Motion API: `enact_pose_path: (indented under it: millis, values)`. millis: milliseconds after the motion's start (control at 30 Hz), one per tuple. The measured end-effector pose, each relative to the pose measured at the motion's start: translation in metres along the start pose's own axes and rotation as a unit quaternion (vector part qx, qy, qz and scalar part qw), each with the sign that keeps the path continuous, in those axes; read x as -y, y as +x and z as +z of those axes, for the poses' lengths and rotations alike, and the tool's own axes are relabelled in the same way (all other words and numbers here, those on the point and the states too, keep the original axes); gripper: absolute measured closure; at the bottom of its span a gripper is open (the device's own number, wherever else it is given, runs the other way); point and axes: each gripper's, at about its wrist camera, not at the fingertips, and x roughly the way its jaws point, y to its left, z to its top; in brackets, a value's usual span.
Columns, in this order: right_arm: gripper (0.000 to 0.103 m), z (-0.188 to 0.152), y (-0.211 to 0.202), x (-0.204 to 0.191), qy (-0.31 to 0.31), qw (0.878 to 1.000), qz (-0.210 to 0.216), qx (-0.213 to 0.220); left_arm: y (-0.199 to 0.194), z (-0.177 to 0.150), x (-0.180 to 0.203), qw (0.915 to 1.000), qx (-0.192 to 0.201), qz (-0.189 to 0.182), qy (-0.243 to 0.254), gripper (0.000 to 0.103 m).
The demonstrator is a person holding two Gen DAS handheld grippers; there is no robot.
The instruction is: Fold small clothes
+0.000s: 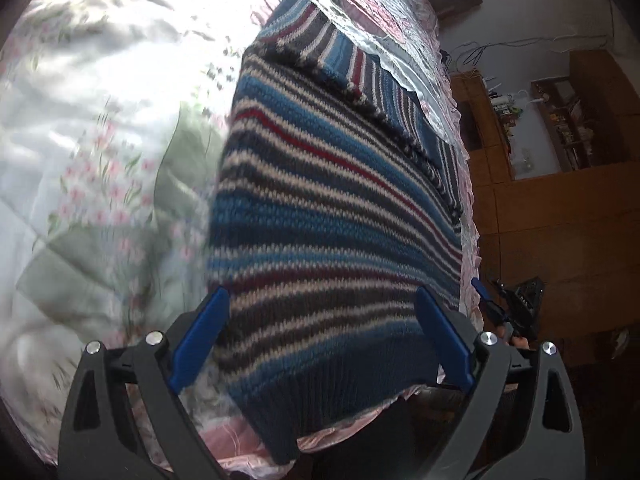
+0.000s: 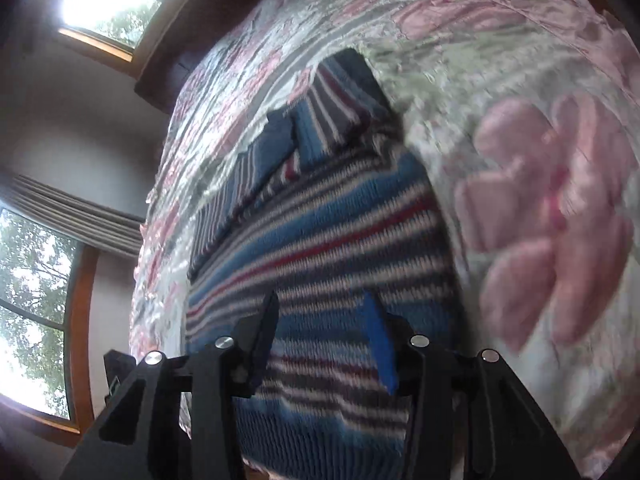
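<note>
Over the hem, the left claw [image 1: 322, 336] hangs with its jaws wide apart, the right claw [image 2: 320, 338] likewise parted and empty. The striped sweater [image 1: 320, 200] lies flat on the floral quilt [image 1: 100, 140] (sleeves apparently tucked in). Best to pinch both hem corners evenly, then lift together toward the collar.

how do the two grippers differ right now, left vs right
The left gripper has its jaws spread wide, nearly the sweater's width; the right gripper is open more narrowly. The left one's fingers both show blue pads; on the right, one finger shows blue, the other looks black. Both hover over the sweater's ribbed hem, gripping nothing, above the floral bedspread.
</note>
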Motion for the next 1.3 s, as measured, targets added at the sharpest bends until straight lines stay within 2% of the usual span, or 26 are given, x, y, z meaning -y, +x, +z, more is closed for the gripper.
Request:
enact_pose_path:
  millis: [100,167,300,400,500,600,667,733,833,900,933,967,1000,1033,1300]
  values:
    - [0.058,-0.064,-0.022,0.025,0.015,0.999,-0.024,-0.029,0.0,-0.038,-0.008,0.9995,-0.023,0.007,-0.019,0.01]
    - [0.058,-0.098,-0.032,0.043,0.04,0.998,-0.028,-0.041,0.004,-0.059,-0.013,0.9984,-0.044,-0.003,-0.036,0.01]
    - [0.058,-0.142,-0.041,0.075,0.095,0.994,-0.02,-0.044,0.015,-0.083,-0.023,0.9961,-0.058,-0.006,-0.065,0.01]
    - [0.058,-0.157,-0.038,0.086,0.126,0.991,0.013,-0.045,0.025,-0.092,-0.029,0.9919,-0.074,-0.031,-0.098,0.01]
    - [0.06,-0.157,-0.032,0.087,0.138,0.989,0.036,-0.047,0.033,-0.1,-0.026,0.9903,-0.081,-0.043,-0.104,0.01]
    - [0.062,-0.152,-0.018,0.078,0.133,0.988,0.05,-0.062,0.04,-0.101,-0.028,0.9868,-0.083,-0.06,-0.125,0.012]
    - [0.064,-0.151,-0.008,0.072,0.125,0.988,0.052,-0.074,0.042,-0.102,-0.032,0.9858,-0.081,-0.057,-0.135,0.014]
    - [0.065,-0.149,0.001,0.067,0.118,0.988,0.056,-0.082,0.043,-0.1,-0.034,0.9851,-0.081,-0.055,-0.142,0.036]
    - [0.067,-0.148,0.006,0.062,0.113,0.988,0.06,-0.086,0.043,-0.1,-0.032,0.9862,-0.082,-0.05,-0.135,0.048]
    - [0.074,-0.149,0.007,0.061,0.113,0.988,0.063,-0.087,0.042,-0.099,-0.031,0.9868,-0.08,-0.043,-0.133,0.053]
    - [0.077,-0.149,0.008,0.061,0.112,0.988,0.062,-0.087,0.041,-0.099,-0.031,0.9874,-0.079,-0.039,-0.132,0.063]
    - [0.085,-0.149,0.008,0.061,0.111,0.988,0.062,-0.088,0.041,-0.098,-0.031,0.988,-0.076,-0.034,-0.13,0.069]
    - [0.091,-0.149,0.007,0.061,0.11,0.988,0.063,-0.088,0.039,-0.098,-0.033,0.9882,-0.074,-0.03,-0.131,0.083]
    - [0.092,-0.149,0.007,0.06,0.109,0.988,0.066,-0.087,0.039,-0.098,-0.034,0.9878,-0.073,-0.031,-0.134,0.095]
    - [0.094,-0.136,-0.013,0.038,0.091,0.99,0.094,-0.06,0.018,-0.095,-0.028,0.9876,-0.04,-0.058,-0.14,0.095]
